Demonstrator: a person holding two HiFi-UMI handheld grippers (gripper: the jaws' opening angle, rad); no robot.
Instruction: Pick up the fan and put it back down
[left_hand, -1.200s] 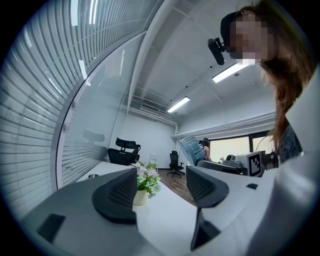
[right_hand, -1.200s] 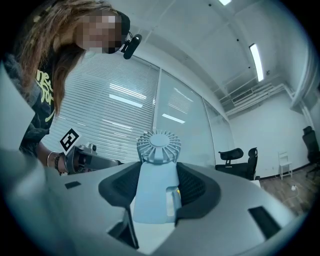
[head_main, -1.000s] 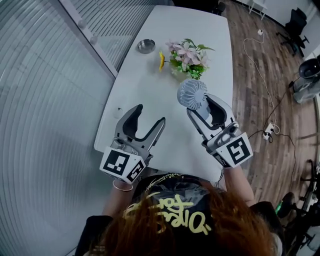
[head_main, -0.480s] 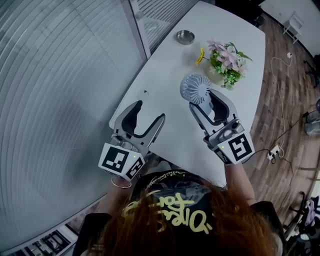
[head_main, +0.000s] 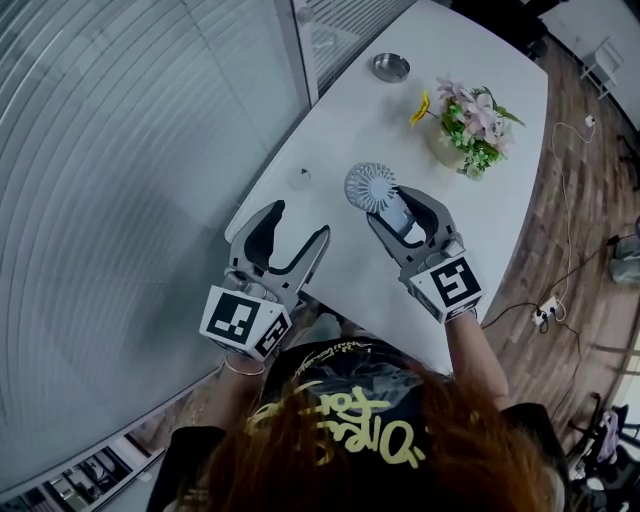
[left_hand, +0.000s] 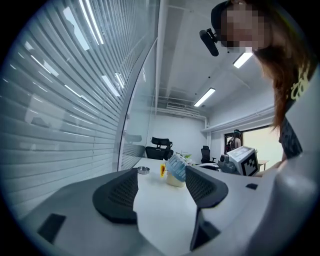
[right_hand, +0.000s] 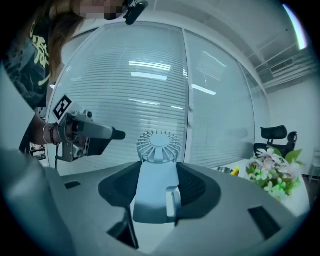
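Fan (right_hand: 158, 146) sits clamped in right gripper (right_hand: 159, 181); left gripper (left_hand: 160, 182) gapes empty.

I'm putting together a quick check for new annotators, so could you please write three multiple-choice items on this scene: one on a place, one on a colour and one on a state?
1. Where is the metal bowl?
A) on the floor
B) on the table, near its far end
C) on a shelf

2. What colour is the table?
A) white
B) black
C) red

3. What is the right gripper doing?
A) hanging open and empty
B) shut on a cup
C) shut on the fan

Answers:
1 B, the metal bowl sits on the table beyond the flowers.
2 A, its bare top is white.
3 C, the pads press the fan's handle in the right gripper view.
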